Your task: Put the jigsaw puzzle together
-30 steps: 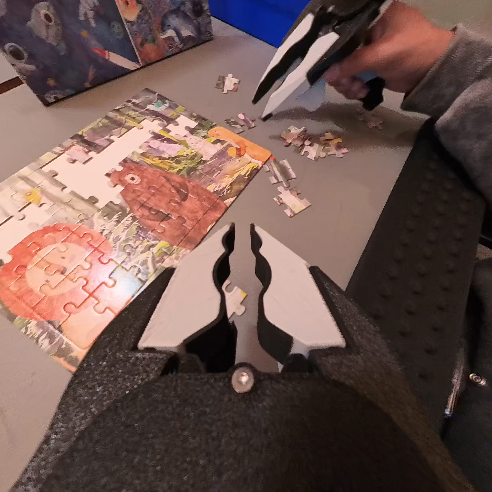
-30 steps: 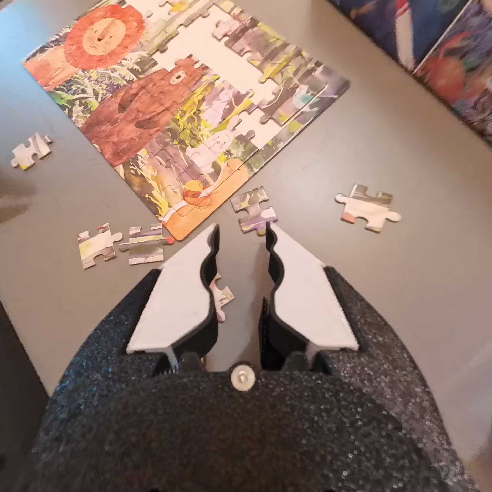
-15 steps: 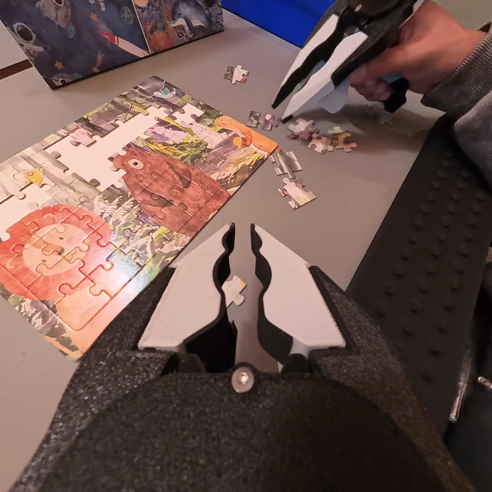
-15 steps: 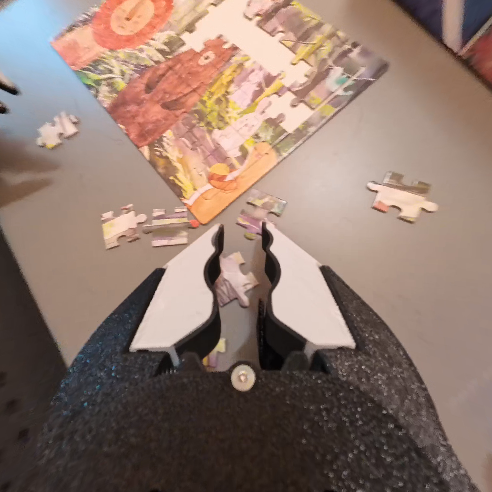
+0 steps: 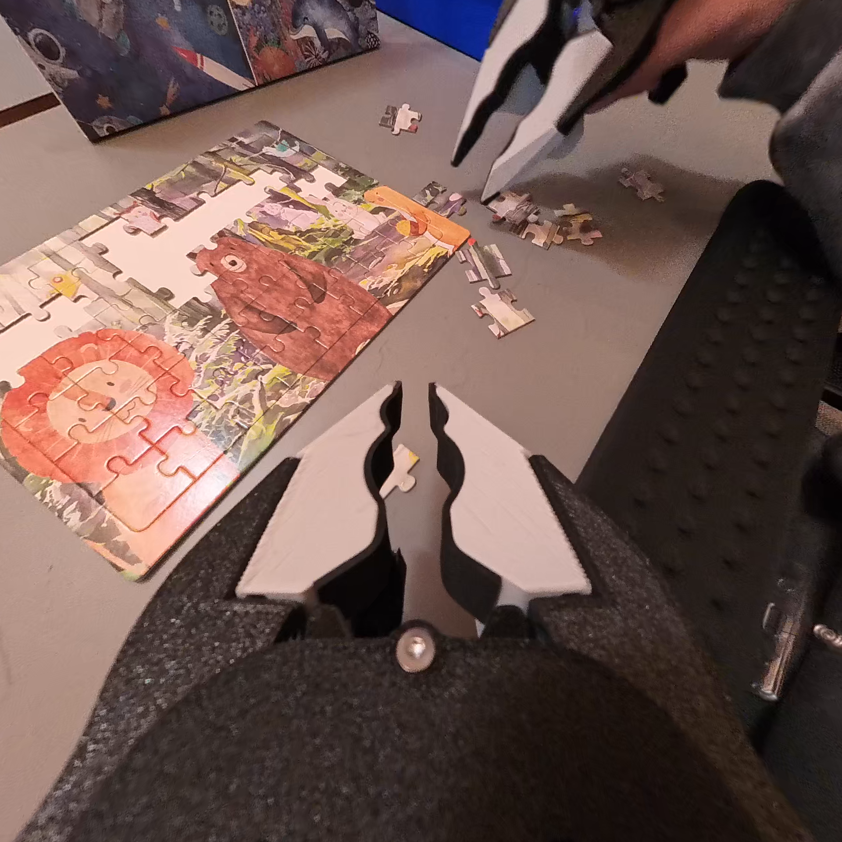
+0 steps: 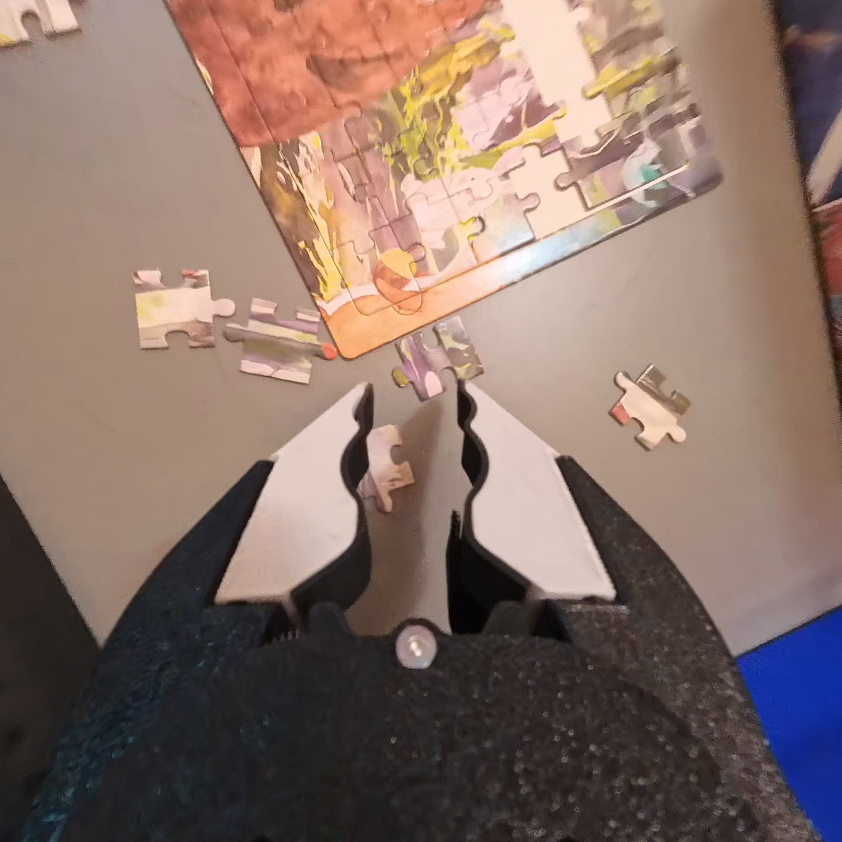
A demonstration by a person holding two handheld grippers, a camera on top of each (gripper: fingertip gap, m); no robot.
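The partly assembled jigsaw (image 5: 228, 296) lies on the grey table, with a lion, a bear and white gaps; it also shows in the right wrist view (image 6: 455, 159). My left gripper (image 5: 414, 392) hovers by its near edge, jaws a narrow gap apart and empty. A loose piece (image 5: 401, 469) lies on the table under it. My right gripper (image 6: 414, 392) is open and empty above a pale piece (image 6: 387, 464), just short of a purple piece (image 6: 435, 360) at the puzzle's orange corner. The right gripper (image 5: 471, 180) also shows in the left wrist view, tips down by a cluster of pieces (image 5: 546, 223).
Other loose pieces (image 6: 175, 307) (image 6: 278, 339) (image 6: 649, 408) lie around the corner, and one (image 5: 401, 119) lies farther back. A dark illustrated box (image 5: 159, 54) stands behind the puzzle. A black padded chair (image 5: 706, 410) borders the table. A hand (image 5: 683, 36) holds the right gripper. Some 20 cm of space lies between my two pairs of fingers. My right gripper's tips are some 4 cm from the pale piece (image 6: 387, 464). It turns up in the left wrist view (image 5: 508, 201) as well. The partly assembled jigsaw (image 5: 228, 296) lies around 15 cm away from my left fingertips.
My right gripper has moved in closer to the puzzle's orange corner and its jaws stand slightly wider. My left gripper has shifted only a little; its jaws are unchanged.
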